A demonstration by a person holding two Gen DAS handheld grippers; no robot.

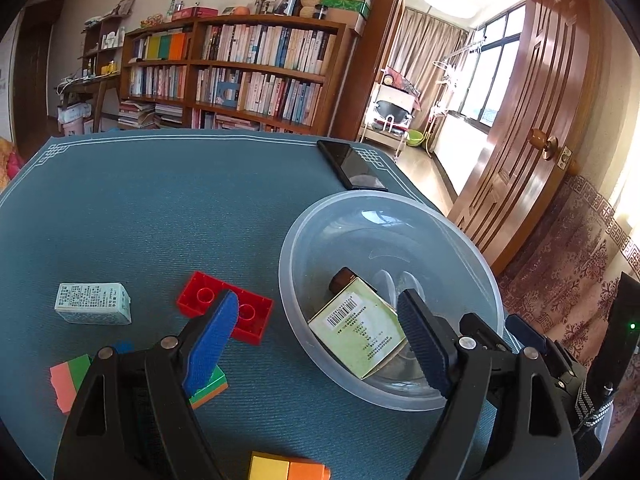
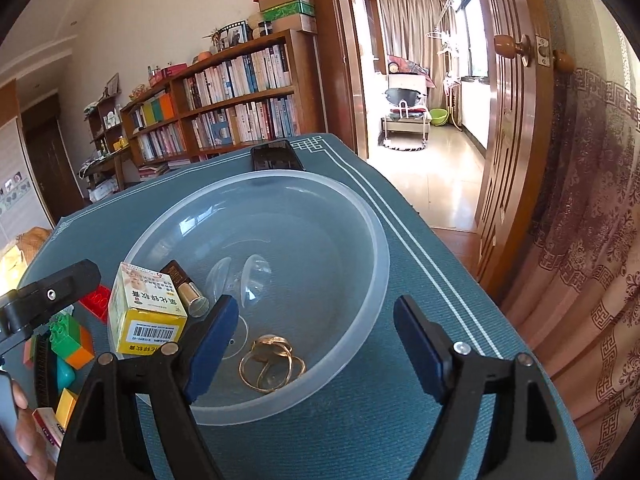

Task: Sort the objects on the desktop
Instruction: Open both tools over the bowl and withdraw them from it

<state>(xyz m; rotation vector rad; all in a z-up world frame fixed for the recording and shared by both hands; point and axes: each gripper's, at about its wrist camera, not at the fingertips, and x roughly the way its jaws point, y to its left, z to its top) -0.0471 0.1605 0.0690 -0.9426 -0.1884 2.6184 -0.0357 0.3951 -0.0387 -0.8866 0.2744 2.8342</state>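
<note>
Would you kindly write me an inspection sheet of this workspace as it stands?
Surface: teal mat, white border lines.
Job's things: clear bowl holds a yellow box, a lipstick and a gold clip; red brick, white box and coloured blocks lie on the mat.
Clutter: phone beyond the bowl.
Grippers: left gripper and right gripper open, nothing between fingers.
Cables: nothing seen.
Surroundings: bookshelf, wooden door.
</note>
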